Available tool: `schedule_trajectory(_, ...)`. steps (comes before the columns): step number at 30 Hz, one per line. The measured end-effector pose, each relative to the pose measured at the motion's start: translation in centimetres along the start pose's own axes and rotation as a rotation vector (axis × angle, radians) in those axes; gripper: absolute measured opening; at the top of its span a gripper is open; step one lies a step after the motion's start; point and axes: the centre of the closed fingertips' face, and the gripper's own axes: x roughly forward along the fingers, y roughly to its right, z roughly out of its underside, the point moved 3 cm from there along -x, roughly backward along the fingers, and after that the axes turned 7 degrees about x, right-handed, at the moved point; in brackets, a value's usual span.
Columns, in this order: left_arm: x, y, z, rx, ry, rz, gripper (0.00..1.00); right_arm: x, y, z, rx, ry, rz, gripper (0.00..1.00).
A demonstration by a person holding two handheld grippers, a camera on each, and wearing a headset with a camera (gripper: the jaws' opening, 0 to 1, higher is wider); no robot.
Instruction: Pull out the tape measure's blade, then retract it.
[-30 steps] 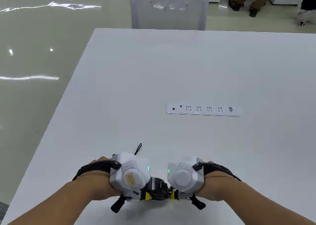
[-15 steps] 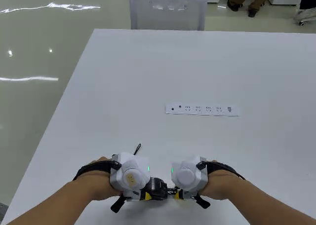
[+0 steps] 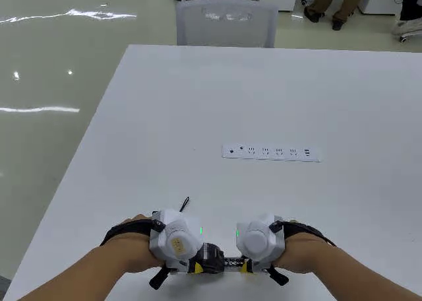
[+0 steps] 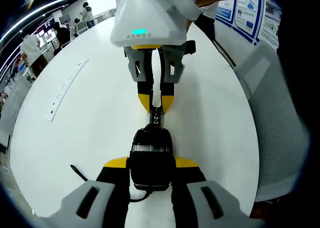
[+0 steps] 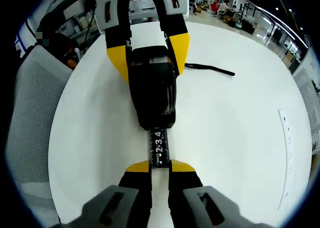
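In the head view, the tape measure (image 3: pixel 210 256) sits low on the white table (image 3: pixel 198 116), close to the near edge, between the two claws. The left claw (image 3: pixel 196 261) is clenched around it. The right claw (image 3: pixel 245 266) is just beside it on the other side, with a short bit of blade (image 3: pixel 231 263) showing between them. A power strip (image 3: pixel 271 152) lies well apart, farther up the table. In the left gripper view, the left claw (image 4: pixel 151 164) hugs the tape measure (image 4: pixel 151 155) from both sides. The blade (image 4: pixel 156 119) runs straight ahead into the right claw (image 4: pixel 156 102), which pinches its tip. In the right gripper view, the right claw (image 5: pixel 160 167) squeezes the blade (image 5: pixel 159 147) end, and the tape measure (image 5: pixel 155 88) lies straight in front. The blade's long line goes from one claw to the other. So I think the pull should go straight sideways, with the right claw moving away from the left one. Only a little blade is out.
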Motion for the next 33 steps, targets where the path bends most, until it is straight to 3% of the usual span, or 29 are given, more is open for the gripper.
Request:
schedule_trajectory(21,0.3,-0.1,0.1,0.001,-0.008,0.006,0.26,-0.9,0.7,2.9,0.028,-0.027,0.006,0.10)
schedule_trajectory(33,0.3,-0.1,0.1,0.001,-0.007,0.007,0.26,-1.4,0.7,3.4,0.032,-0.038,0.011,0.10)
